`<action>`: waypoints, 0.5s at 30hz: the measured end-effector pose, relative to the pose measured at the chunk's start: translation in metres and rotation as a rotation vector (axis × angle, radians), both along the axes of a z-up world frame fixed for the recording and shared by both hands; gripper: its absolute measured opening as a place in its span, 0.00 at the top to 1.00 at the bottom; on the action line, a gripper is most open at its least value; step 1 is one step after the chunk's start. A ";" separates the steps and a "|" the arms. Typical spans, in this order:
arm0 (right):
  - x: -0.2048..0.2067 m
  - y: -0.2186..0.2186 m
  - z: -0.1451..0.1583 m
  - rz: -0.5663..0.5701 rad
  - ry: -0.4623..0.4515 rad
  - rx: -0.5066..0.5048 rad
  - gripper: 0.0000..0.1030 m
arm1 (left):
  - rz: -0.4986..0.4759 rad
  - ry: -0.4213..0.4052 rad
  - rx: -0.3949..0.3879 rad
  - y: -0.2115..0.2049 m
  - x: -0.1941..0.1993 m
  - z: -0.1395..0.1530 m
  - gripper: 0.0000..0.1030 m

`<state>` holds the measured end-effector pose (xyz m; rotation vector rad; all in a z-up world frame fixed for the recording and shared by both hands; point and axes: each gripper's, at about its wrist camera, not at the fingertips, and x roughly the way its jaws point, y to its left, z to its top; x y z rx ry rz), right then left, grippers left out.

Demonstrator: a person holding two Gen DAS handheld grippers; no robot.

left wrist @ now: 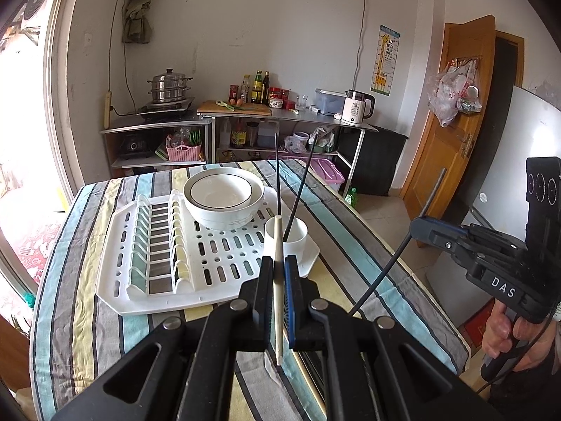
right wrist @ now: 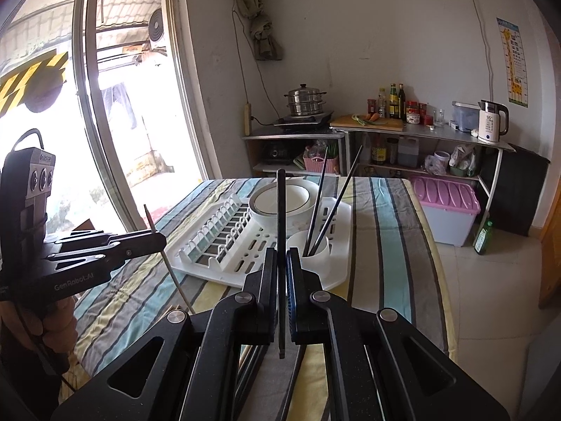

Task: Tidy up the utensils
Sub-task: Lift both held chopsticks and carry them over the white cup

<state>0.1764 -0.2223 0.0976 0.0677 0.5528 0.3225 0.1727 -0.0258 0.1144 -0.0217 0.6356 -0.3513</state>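
Holding a pale wooden chopstick [left wrist: 278, 280] pinched between its narrow jaws, the left gripper [left wrist: 279, 263] hangs just in front of the white utensil cup [left wrist: 289, 236], which stands at the near right corner of the white drying rack [left wrist: 157, 291]. Two dark chopsticks [left wrist: 298, 189] already lean in that cup, and a stack of white bowls [left wrist: 224, 200] sits on the rack just behind it. The right gripper [right wrist: 281, 263] is clamped on a single dark chopstick [right wrist: 281, 217], held upright in front of the cup [right wrist: 308, 245].

Only the left wrist view shows the orange door [left wrist: 455, 112] with plastic bags hung on it, well to the right of the cup, plus the letters "DAS" on the side of the right gripper [left wrist: 420, 228] and the hand [left wrist: 505, 329] on its handle. Only the right wrist view shows the big window [right wrist: 105, 105] left of the cup, a yellow-and-black striped sign outside, and "GenRobot.AI" printed on the left gripper [right wrist: 154, 238] (its pale chopstick [right wrist: 168, 259] pokes out above and below the jaws).

Both views catch the striped tablecloth [left wrist: 70, 263] under the rack, the steel steamer [left wrist: 170, 86], the white kettle [left wrist: 357, 107] with small digits I cannot read for certain, and a giraffe eye chart [left wrist: 384, 59] on the wall behind.
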 end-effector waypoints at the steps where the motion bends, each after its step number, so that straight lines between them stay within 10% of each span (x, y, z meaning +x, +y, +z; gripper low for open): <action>1: 0.003 0.000 0.002 -0.002 -0.003 -0.002 0.95 | -0.001 0.002 0.001 -0.002 0.005 0.001 0.94; 15: 0.050 -0.010 0.035 -0.039 -0.056 0.010 0.95 | -0.007 -0.046 -0.050 -0.018 0.064 0.042 0.94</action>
